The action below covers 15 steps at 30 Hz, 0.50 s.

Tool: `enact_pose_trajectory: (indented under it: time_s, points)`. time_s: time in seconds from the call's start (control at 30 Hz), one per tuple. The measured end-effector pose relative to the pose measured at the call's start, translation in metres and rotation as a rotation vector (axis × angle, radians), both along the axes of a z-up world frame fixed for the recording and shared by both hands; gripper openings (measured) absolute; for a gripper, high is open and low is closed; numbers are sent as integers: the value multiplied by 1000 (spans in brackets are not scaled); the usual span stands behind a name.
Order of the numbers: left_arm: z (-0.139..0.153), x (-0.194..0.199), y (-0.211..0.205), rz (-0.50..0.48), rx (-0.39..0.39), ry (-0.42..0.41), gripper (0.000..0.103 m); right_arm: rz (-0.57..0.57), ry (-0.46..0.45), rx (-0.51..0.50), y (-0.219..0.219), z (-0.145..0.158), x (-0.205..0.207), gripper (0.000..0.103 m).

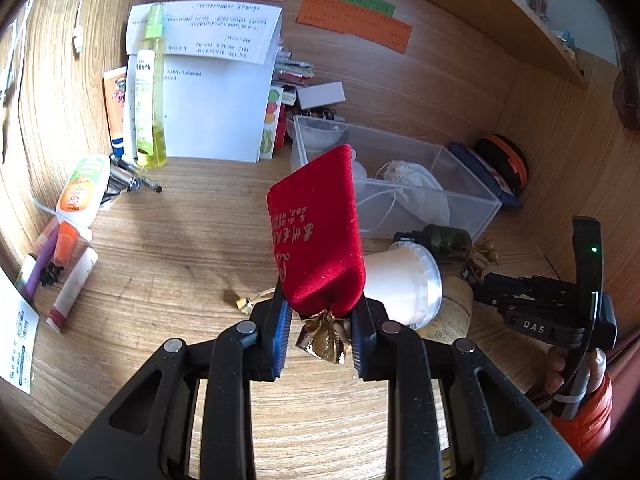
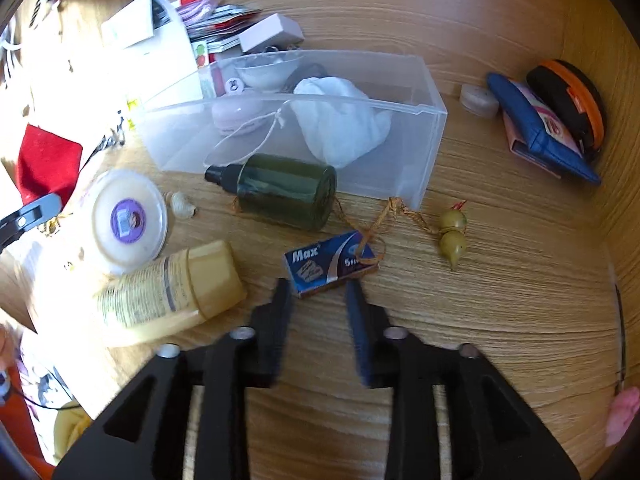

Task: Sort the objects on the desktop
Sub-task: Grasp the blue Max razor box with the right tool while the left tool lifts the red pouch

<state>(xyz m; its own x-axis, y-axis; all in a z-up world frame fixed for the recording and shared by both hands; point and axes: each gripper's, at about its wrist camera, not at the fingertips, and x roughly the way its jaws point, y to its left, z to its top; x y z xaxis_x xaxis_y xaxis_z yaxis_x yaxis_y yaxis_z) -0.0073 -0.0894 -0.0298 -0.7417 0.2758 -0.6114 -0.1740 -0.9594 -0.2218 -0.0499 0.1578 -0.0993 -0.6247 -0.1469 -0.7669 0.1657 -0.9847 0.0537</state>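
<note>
Left tool (image 1: 320, 316) pinches the red pouch (image 1: 318, 236) by its tied neck, long axis pointing up.

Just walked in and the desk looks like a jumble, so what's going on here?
A person is sorting the desk with a handheld gripper in each hand. The left gripper is shut on the gathered neck of a red pouch and holds it above the desk, near the clear box, which already holds a white bag. The right gripper holds nothing; its jaws are apart, just short of a blue Max packet lying beside a green bottle.
</note>
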Motion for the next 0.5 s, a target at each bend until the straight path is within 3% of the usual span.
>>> enact_pose_trajectory:
  time_s: [0.07, 0.23, 0.4, 0.5]
  points:
    - [3, 0, 0, -6, 0, 11, 25, -14, 2, -11, 0, 0, -3, 44]
    - [6, -2, 2, -25, 7, 18, 25, -10, -9, 24, -4, 1, -9, 45]
    - [5, 0, 1, -45, 16, 23, 25, 30, -20, 133, -9, 3, -16, 59]
    - [5, 0, 1, -47, 21, 23, 25, 72, -28, 145, -9, 3, -23, 59]
